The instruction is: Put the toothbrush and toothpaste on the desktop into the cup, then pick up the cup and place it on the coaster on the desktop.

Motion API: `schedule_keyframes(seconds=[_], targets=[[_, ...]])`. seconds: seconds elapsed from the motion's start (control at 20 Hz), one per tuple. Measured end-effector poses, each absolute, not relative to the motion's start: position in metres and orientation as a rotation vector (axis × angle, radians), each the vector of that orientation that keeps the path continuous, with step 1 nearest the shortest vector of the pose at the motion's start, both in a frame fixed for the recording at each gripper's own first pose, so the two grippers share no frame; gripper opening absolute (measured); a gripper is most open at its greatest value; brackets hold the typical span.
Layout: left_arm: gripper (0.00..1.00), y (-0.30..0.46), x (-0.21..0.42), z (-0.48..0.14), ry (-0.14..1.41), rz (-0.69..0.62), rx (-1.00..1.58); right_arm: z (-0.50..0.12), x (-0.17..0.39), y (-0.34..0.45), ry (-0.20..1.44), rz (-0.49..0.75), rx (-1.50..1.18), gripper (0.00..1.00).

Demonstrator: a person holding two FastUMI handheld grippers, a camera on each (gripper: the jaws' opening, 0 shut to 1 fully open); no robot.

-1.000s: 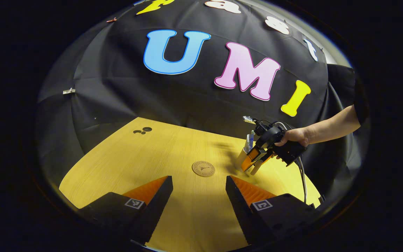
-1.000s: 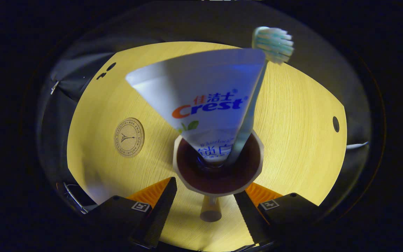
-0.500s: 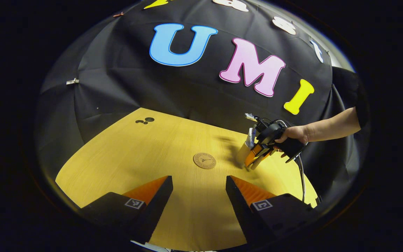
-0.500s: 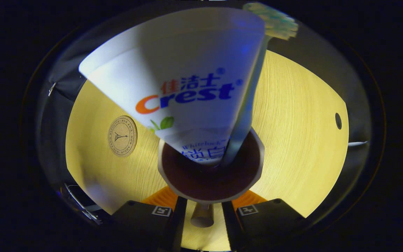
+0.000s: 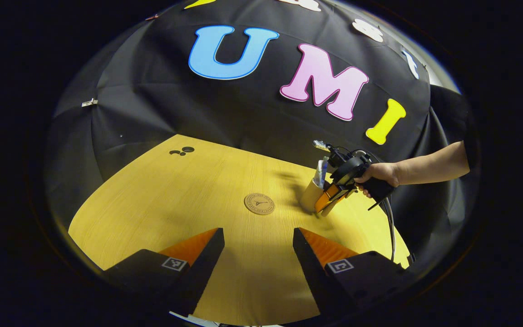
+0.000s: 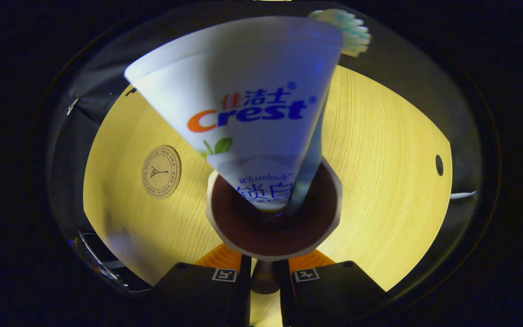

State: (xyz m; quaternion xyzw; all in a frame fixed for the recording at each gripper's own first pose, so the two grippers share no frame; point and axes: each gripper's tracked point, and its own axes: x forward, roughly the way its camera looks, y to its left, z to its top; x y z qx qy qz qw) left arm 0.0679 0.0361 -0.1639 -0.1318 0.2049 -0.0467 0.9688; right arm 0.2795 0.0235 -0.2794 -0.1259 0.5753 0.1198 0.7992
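With white toothpaste tube (image 6: 248,113) and toothbrush (image 6: 341,34) already in beige handled cup (image 6: 273,227), right gripper (image 6: 263,277) pinching handle, left gripper (image 5: 257,247) open, round cork coaster (image 6: 161,171) beside cup still bare.

- The right gripper (image 6: 263,284) closes: the wide gap between its fingers narrows onto the handle of the cup (image 6: 273,218).
- The toothpaste (image 6: 248,109) appears larger, reaching the upper frame.
- The toothbrush (image 6: 345,34) head shifts upward.

Wood-grain yellow desktop (image 6: 379,150), white toothpaste (image 6: 243,91)
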Motion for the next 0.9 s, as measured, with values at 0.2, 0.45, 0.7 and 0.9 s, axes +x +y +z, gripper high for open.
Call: schedule_keyframes(seconds=[0.2, 0.45, 0.7, 0.9], targets=[[0.96, 0.032, 0.065, -0.169, 0.432, -0.101, -0.275, -0.277, 0.277, 0.031, 1.211, 0.276, -0.265, 0.28], [0.96, 0.036, 0.058, -0.174, 0.44, -0.092, -0.298, -0.266, 0.28, 0.045, 1.154, 0.295, -0.266, 0.28], [0.96, 0.042, 0.059, -0.175, 0.42, -0.073, -0.294, -0.251, 0.274, 0.078, 1.123, 0.348, -0.264, 0.28], [0.96, 0.042, 0.052, -0.179, 0.425, -0.072, -0.295, -0.245, 0.273, 0.11, 1.111, 0.384, -0.279, 0.28]])
